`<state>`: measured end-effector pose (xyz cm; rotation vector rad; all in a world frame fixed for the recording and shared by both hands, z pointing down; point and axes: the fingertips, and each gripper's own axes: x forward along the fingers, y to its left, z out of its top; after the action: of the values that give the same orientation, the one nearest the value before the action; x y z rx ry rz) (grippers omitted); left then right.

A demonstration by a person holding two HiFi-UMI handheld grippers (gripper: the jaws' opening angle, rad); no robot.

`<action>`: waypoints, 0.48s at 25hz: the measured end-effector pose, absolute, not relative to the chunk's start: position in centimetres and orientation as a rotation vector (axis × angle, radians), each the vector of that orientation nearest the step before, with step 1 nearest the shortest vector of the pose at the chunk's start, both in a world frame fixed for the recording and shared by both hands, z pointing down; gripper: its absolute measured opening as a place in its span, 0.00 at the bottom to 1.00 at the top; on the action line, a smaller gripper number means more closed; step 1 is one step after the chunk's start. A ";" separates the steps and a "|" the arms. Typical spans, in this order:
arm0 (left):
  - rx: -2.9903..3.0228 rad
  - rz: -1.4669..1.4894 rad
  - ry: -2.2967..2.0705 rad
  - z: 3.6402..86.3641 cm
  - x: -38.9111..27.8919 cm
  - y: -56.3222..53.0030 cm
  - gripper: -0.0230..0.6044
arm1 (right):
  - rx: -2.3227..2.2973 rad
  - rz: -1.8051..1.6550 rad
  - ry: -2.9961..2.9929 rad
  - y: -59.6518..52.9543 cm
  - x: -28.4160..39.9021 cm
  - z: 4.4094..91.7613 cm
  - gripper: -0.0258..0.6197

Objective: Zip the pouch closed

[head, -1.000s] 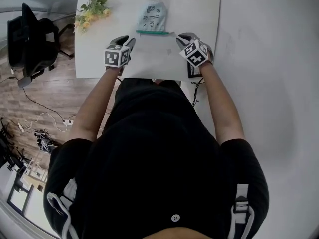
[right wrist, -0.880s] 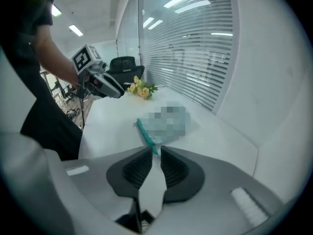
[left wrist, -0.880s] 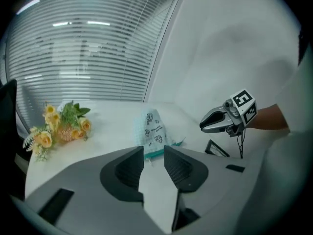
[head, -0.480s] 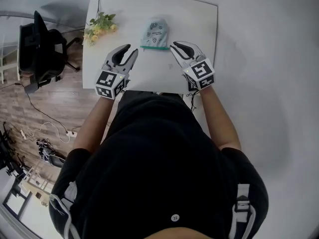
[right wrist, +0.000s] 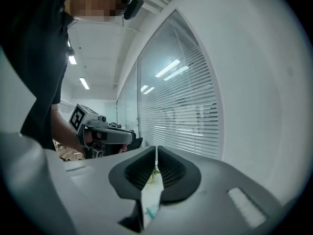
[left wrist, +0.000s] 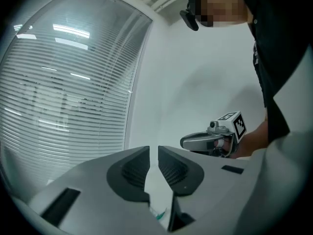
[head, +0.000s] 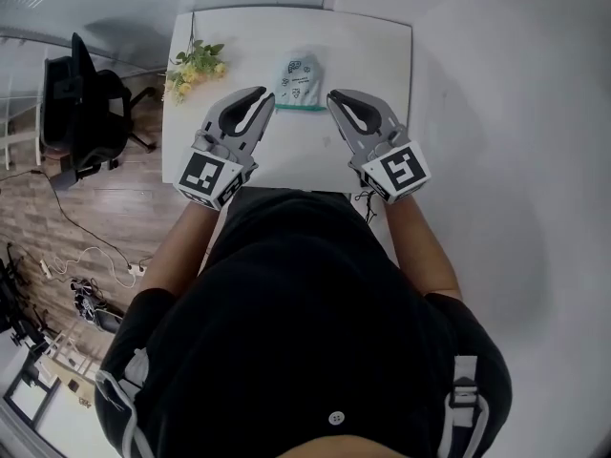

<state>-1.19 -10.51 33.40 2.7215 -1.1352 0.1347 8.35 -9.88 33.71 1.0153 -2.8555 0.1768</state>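
The pale blue printed pouch (head: 297,79) lies flat on the white table (head: 377,60), its teal zipper edge (head: 300,108) facing me. Both grippers hang in the air above the table's near half, apart from the pouch. My left gripper (head: 260,96) is to the pouch's left; its jaws have just been closing and keep a narrow gap (left wrist: 153,151) with nothing in it. My right gripper (head: 334,97) is to the right; its jaws have also been closing and the tips meet (right wrist: 156,151), empty. A sliver of the teal zipper (left wrist: 159,213) shows far below the left jaws.
A small bunch of yellow flowers (head: 196,62) lies at the table's far left corner. A black office chair (head: 81,103) stands left of the table on the wooden floor, with cables (head: 86,256) trailing there. Window blinds (left wrist: 63,97) fill the background of both gripper views.
Both grippers have risen from the table beside the zipper ends toward my head and tipped up to nearly level. Their jaws stand narrower than half a second ago. The pouch has not moved.
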 end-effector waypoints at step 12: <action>2.758 0.124 -1.102 31.6 0.0 -11.4 0.05 | 1.042 0.125 -2.896 -10.1 8.8 30.8 0.05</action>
<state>0.04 -11.38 31.62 2.7577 -1.1015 0.1239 8.78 -10.14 30.75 1.0423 -2.8961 0.1252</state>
